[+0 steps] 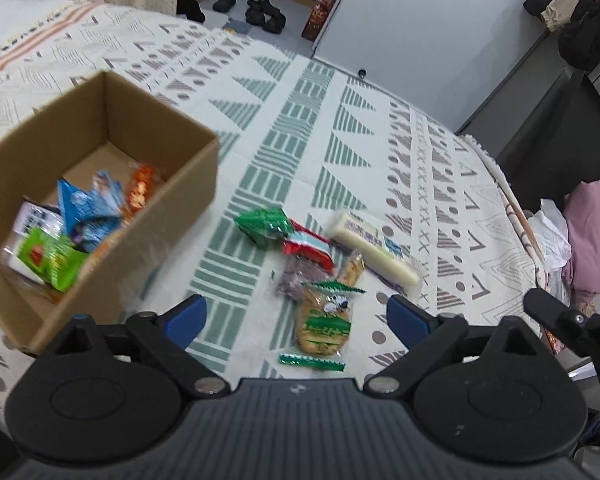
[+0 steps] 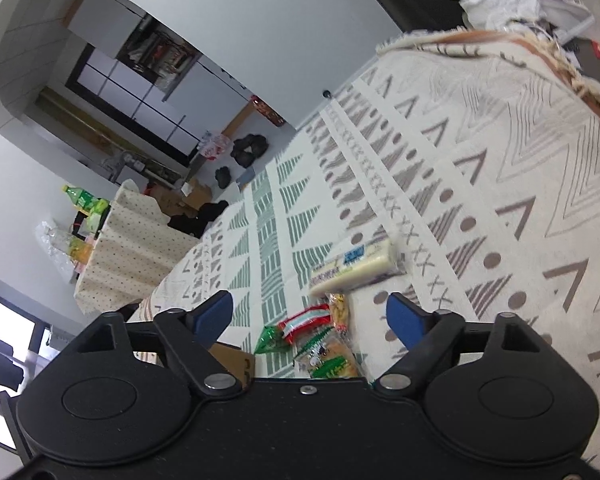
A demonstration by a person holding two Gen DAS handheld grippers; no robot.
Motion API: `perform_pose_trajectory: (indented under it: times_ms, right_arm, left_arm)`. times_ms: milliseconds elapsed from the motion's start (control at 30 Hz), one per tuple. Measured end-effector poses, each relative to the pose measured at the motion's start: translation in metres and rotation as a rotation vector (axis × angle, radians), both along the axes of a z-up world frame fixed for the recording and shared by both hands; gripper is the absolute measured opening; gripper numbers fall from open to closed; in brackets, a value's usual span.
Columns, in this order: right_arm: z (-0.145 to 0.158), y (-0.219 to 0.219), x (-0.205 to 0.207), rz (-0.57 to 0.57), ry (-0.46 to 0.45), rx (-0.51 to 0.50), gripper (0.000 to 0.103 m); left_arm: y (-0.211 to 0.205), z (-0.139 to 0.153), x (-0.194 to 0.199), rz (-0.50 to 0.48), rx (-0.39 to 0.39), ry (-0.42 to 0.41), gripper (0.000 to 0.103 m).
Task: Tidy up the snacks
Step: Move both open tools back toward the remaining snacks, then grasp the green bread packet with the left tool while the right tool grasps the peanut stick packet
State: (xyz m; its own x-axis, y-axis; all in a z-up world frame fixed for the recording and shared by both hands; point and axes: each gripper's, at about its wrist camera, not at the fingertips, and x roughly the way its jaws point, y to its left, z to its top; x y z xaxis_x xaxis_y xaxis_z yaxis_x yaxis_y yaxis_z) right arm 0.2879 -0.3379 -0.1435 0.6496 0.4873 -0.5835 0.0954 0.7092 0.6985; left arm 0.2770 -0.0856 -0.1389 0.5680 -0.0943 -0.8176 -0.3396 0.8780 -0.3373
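A brown cardboard box stands on the patterned cloth at the left and holds several snack packets. Loose snacks lie to its right: a green packet, a red-and-white packet, a long cream packet, a purple one and a round cookie packet. My left gripper hangs open above the cookie packet, nothing between its blue pads. My right gripper is open over the same pile, with the cream packet just beyond it. Part of the right gripper shows at the left view's right edge.
The table cloth ends at the right in a fringed edge, with a black chair and pink fabric beyond. Shoes and boxes lie on the far floor. A second covered table with bottles stands farther off.
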Motion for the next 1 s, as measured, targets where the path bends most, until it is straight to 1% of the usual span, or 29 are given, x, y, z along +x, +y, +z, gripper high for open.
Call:
perform_pose_trajectory:
  times_ms: [100, 133, 300, 533, 667, 733, 800, 833, 900, 1000]
  right_arm:
    - [-0.009, 0.002, 0.003, 0.003, 0.032, 0.02, 0.071]
    - [-0.012, 0.002, 0.004, 0.005, 0.042, 0.023, 0.07]
    - [-0.024, 0.005, 0.01, 0.01, 0.076, 0.03, 0.068]
    - [-0.038, 0.006, 0.021, 0.022, 0.117, 0.029, 0.066]
    - [-0.043, 0.008, 0.026, 0.03, 0.125, 0.029, 0.066]
    - [-0.045, 0.009, 0.029, 0.032, 0.128, 0.029, 0.066]
    - [-0.048, 0.01, 0.033, 0.034, 0.133, 0.024, 0.066]
    - [-0.05, 0.01, 0.035, 0.034, 0.138, 0.025, 0.066]
    - [-0.055, 0.011, 0.038, 0.029, 0.145, 0.034, 0.066]
    - [-0.059, 0.015, 0.042, 0.026, 0.148, 0.037, 0.066]
  left_arm:
    - [-0.006, -0.014, 0.006, -0.006, -0.013, 0.022, 0.09]
    - [-0.009, -0.018, 0.009, -0.009, -0.016, 0.03, 0.09]
    - [-0.023, -0.039, 0.02, -0.035, -0.015, 0.068, 0.086]
    - [-0.035, -0.063, 0.034, -0.047, -0.009, 0.109, 0.085]
    - [-0.041, -0.074, 0.042, -0.046, -0.003, 0.126, 0.085]
    - [-0.042, -0.079, 0.046, -0.047, -0.01, 0.138, 0.08]
    - [-0.043, -0.084, 0.049, -0.038, -0.006, 0.157, 0.066]
    - [-0.043, -0.085, 0.049, -0.031, 0.006, 0.157, 0.063]
    - [-0.042, -0.085, 0.05, -0.036, 0.002, 0.15, 0.046]
    - [-0.036, -0.083, 0.051, -0.029, -0.025, 0.15, 0.046]
